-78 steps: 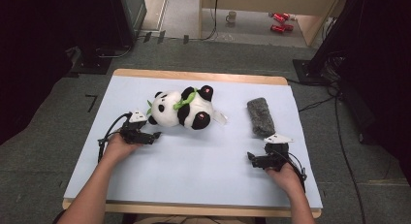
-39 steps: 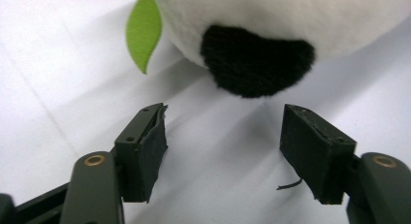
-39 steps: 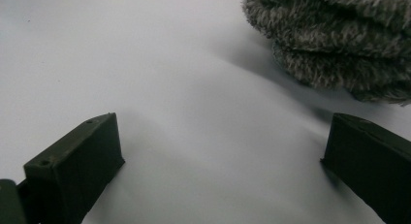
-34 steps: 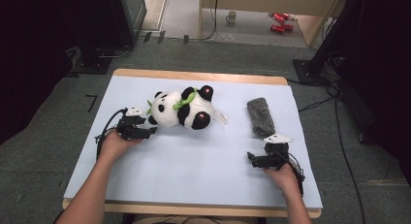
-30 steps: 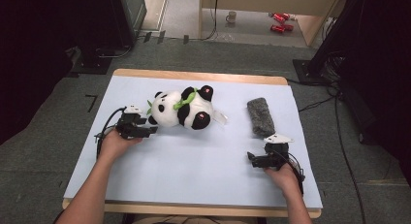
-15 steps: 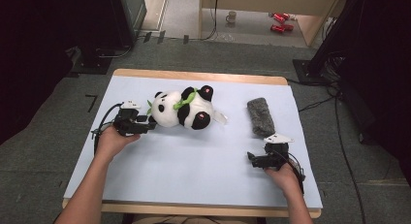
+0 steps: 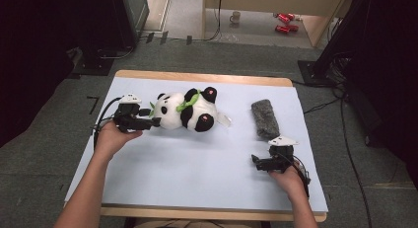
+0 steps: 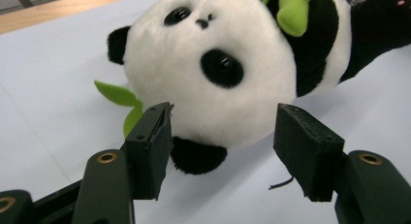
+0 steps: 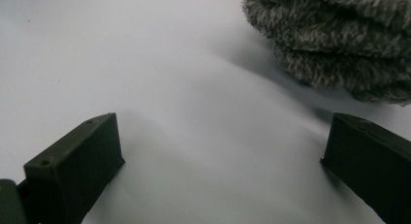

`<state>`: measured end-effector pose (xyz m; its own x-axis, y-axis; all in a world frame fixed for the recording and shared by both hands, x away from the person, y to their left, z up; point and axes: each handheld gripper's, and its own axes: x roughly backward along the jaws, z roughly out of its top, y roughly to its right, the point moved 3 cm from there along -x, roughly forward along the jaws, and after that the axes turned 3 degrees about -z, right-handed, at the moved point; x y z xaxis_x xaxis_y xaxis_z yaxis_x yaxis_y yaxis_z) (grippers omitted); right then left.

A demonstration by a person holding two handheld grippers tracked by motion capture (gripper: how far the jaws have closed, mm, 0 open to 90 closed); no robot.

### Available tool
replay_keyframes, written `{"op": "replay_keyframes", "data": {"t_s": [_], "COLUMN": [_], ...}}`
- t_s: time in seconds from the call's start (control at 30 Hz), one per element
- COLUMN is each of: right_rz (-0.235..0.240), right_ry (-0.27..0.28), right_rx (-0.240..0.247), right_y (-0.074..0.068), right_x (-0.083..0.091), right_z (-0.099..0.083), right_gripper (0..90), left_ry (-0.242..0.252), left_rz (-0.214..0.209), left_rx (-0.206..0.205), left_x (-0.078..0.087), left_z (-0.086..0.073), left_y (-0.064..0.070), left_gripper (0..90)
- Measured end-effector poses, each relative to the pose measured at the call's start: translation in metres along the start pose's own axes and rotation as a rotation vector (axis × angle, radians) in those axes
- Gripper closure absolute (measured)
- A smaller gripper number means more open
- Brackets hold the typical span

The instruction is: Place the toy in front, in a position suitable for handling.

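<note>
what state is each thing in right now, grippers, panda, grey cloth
left gripper: open, jaws on either side of the panda's head, not closed on it
right gripper: open, holding nothing, low over the table
panda: lying on its side, head toward the left gripper
grey cloth: bunched up, lying loose on the table, untouched

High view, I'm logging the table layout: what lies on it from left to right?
Left claw → plush panda → grey fuzzy cloth → right claw, nearer the person than the cloth.
</note>
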<state>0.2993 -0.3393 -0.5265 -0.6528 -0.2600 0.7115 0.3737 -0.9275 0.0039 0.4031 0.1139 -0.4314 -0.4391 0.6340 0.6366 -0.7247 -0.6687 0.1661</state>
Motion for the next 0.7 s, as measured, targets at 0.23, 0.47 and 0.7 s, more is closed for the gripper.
{"op": "replay_keyframes", "data": {"t_s": [0.23, 0.47, 0.7], "right_rz": [0.000, 0.001, -0.001], "right_ry": [0.000, 0.001, 0.001], "right_rx": [0.000, 0.000, 0.002], "right_y": [0.000, 0.000, 0.000], "right_x": [0.000, 0.000, 0.000], "right_z": [0.000, 0.000, 0.000], "right_gripper": [0.0, 0.0, 0.0], "left_ry": [0.012, 0.019, 0.011], "left_rz": [-0.043, -0.060, -0.078], "left_rx": [-0.018, -0.035, -0.056], "left_x": [-0.001, -0.003, -0.012], "left_z": [0.013, 0.031, 0.043], "left_y": [0.012, 0.022, 0.030], "left_gripper": [37.5, 35.9, 32.9]}}
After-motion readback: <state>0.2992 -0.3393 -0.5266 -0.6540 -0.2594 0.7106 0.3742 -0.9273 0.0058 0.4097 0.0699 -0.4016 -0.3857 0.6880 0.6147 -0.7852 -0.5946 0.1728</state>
